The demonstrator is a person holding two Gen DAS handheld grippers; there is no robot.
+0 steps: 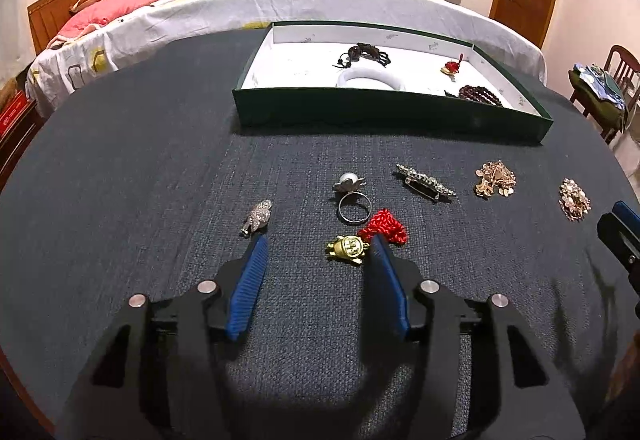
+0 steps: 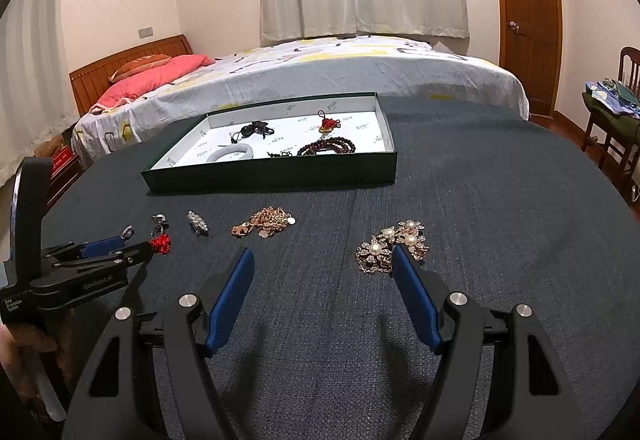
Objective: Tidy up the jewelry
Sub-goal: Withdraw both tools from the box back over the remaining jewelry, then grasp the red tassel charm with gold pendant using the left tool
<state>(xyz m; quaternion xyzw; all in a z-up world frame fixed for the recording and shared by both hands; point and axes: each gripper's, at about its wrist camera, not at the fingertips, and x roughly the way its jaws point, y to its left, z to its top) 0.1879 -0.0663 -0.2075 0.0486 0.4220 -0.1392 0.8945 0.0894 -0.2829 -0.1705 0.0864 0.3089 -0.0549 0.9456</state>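
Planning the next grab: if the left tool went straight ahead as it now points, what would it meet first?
Probably the gold charm with the red knot, lying just ahead between the open left tool's tips; the pearl ring is beyond. Depth is uncertain.

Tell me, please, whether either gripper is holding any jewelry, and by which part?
Nothing is held. The left gripper is open above the gold charm, and the right gripper is open beside the pearl brooch.

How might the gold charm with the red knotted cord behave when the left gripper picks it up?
The gold charm looks like solid metal, so probably stiff and fairly dense. Its red knotted cord looks soft and would likely dangle. The charm's smooth, rounded surface may slip between the left gripper pads.
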